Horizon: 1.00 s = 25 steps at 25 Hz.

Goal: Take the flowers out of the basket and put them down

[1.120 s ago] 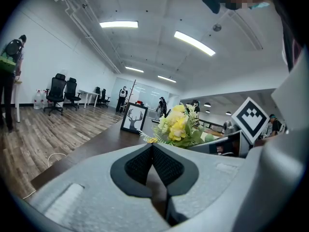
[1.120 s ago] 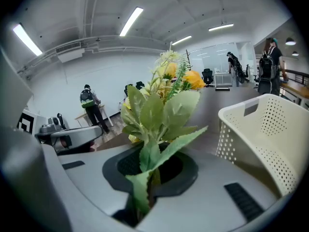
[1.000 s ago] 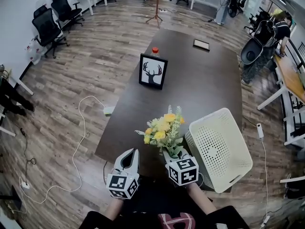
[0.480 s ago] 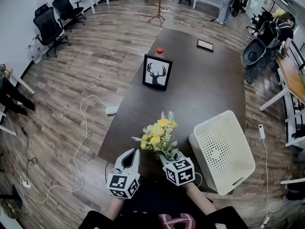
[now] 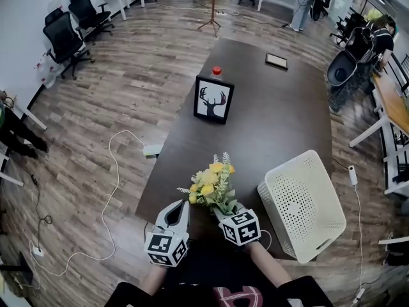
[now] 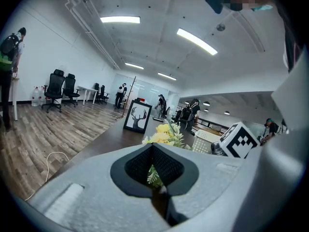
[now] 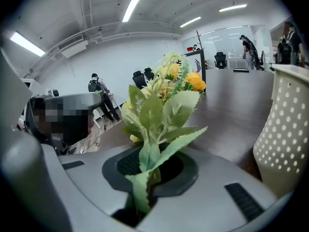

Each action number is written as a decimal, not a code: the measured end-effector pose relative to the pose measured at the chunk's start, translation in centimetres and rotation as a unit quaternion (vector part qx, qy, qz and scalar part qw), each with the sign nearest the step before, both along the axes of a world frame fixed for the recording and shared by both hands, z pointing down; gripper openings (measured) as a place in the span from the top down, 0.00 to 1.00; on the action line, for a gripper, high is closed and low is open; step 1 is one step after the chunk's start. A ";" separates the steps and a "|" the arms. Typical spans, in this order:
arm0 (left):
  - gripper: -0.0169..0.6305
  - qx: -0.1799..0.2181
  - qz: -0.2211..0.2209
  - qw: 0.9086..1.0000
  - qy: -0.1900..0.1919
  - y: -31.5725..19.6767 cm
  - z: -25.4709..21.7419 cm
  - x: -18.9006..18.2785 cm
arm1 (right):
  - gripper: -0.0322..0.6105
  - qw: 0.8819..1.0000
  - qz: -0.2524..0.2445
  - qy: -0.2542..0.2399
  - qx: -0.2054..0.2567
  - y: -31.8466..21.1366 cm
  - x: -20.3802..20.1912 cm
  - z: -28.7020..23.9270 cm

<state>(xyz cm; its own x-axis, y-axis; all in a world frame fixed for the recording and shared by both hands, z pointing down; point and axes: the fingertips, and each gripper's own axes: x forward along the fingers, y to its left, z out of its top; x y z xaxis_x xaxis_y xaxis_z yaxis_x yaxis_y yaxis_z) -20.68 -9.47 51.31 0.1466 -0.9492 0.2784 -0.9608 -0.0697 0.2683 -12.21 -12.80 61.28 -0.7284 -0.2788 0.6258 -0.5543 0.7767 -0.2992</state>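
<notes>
We see a long dark surface with a white perforated basket tipped on its side at the near right corner, its opening facing up and left in the head view. Well beyond the basket stands a framed deer picture, upright, near the surface's left edge. The flowers, a yellow bunch with green leaves, are out of the basket and just left of it, over the near end of the surface. We cannot tell if they touch it. The right gripper sits left of the basket by the near edge. Its fingers are narrow and clamped on the flowers' stem, with the leaves fanning up between them. The left gripper is further left of the basket, beside the right one but apart. Its fingers are almost together, with nothing gripped. Far beyond the basket, a red-capped bottle stands behind the picture, and a flat dark tablet lies near the far end.
</notes>
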 end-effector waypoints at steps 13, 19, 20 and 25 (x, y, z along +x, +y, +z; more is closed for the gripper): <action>0.96 -0.002 0.013 1.000 0.005 -1.0 0.5 -0.7 | 0.84 0.999 0.026 0.024 -0.011 -1.0 1.0 2.2; 0.96 -0.002 0.017 1.000 0.012 -1.4 0.5 -0.3 | 0.84 0.999 0.028 0.035 -0.022 -1.2 1.5 2.6; 0.96 -0.003 0.019 1.000 0.012 -1.4 0.5 -0.2 | 0.84 0.999 0.028 0.037 -0.024 -1.1 1.5 2.7; 0.96 -0.005 0.018 1.000 0.013 -1.6 0.7 -0.4 | 0.84 0.998 0.027 0.042 -0.029 -1.3 1.5 3.2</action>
